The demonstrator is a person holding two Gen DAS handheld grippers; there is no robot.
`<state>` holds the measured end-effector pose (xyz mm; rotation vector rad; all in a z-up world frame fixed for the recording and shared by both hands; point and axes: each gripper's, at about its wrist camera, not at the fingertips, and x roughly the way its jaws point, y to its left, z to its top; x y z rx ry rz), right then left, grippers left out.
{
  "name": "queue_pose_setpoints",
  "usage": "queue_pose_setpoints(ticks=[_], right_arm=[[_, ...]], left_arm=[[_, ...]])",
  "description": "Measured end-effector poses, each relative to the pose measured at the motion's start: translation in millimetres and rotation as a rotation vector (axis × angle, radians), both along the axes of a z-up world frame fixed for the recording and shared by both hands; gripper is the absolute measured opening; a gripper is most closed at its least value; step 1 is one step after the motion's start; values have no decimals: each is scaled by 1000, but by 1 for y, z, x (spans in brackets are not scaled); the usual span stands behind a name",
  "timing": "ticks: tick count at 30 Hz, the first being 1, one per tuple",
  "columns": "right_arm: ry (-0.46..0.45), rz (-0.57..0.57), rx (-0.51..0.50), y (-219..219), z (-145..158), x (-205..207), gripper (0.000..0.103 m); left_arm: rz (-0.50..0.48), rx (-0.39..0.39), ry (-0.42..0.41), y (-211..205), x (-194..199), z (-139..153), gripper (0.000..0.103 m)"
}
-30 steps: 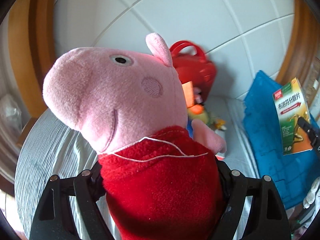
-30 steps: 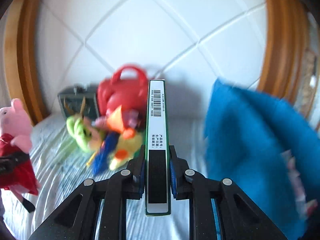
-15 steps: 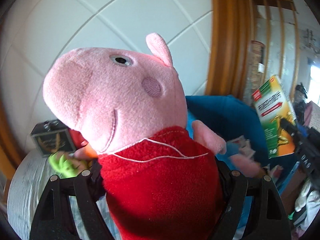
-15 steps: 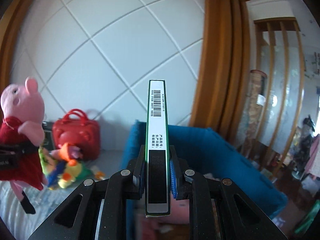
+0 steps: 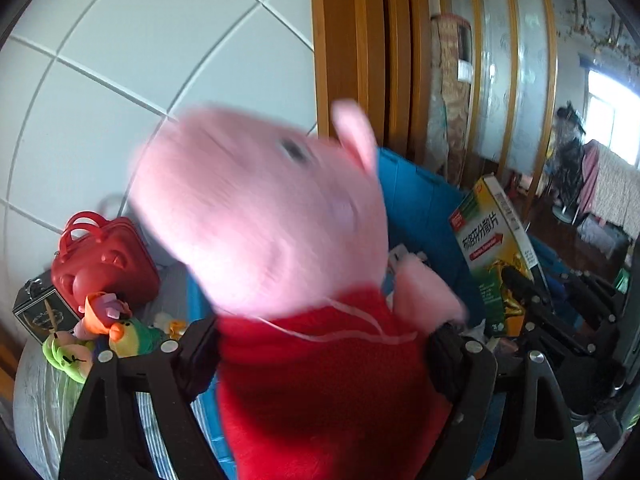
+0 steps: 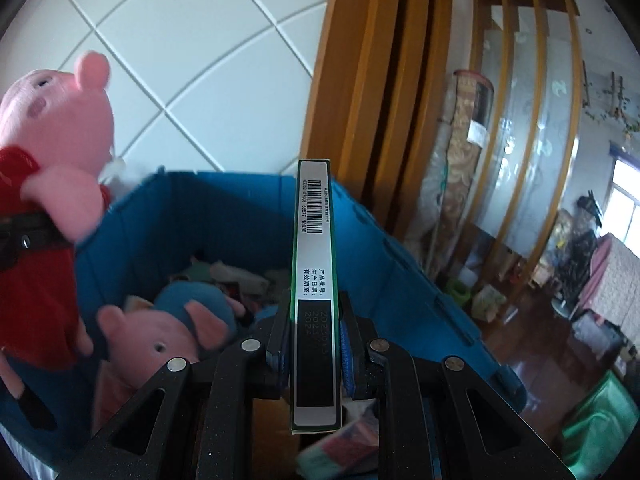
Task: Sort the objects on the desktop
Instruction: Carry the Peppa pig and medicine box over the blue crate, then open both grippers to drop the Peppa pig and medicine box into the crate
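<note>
Both loads are at the blue bin (image 6: pixel 224 216): the left hand-held gripper (image 5: pixel 320 344) clamps the pig plush (image 5: pixel 280 232), and the right hand-held gripper (image 6: pixel 314 344) pinches a slim box (image 6: pixel 314 280) edge-on. Next, judging by this, each lowers over the bin at lower centre and lets go.

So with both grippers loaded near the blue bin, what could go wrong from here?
1. The left gripper pinches the pig plush only at its soft red body; the heavy head could flop or slip out short of the blue bin.
2. The right gripper holds the slim box low by its narrow edges; it may pivot.
3. The two loads hang close together and could collide.
</note>
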<state>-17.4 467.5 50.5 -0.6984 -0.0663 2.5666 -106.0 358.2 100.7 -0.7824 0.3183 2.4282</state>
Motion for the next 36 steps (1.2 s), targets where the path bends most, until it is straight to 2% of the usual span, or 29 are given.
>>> queue_pose_setpoints(ticks=[4, 12, 14, 17, 18, 21, 25, 36], right_arm=[[-44, -8, -17, 20, -12, -3, 19], [-96, 1, -40, 31, -29, -5, 22], [-95, 0, -40, 33, -30, -3, 34], [-86, -5, -39, 34, -28, 0, 83], [-78, -3, -35, 33, -26, 3, 86], [-67, 0, -34, 32, -22, 9, 87], [-51, 10, -31, 27, -19, 18, 100], [-26, 21, -11, 8, -10, 33, 102]], left_arm=[[-3, -58, -21, 28, 9, -12, 84], [11, -74, -85, 27, -4, -37, 84], [16, -64, -92, 24, -6, -39, 84], [28, -64, -83, 19, -3, -41, 84], [30, -60, -83, 17, -1, -42, 84], [40, -47, -72, 9, 4, -42, 84], [52, -22, -41, -4, 15, -35, 84], [81, 18, -13, -35, 26, -30, 85]])
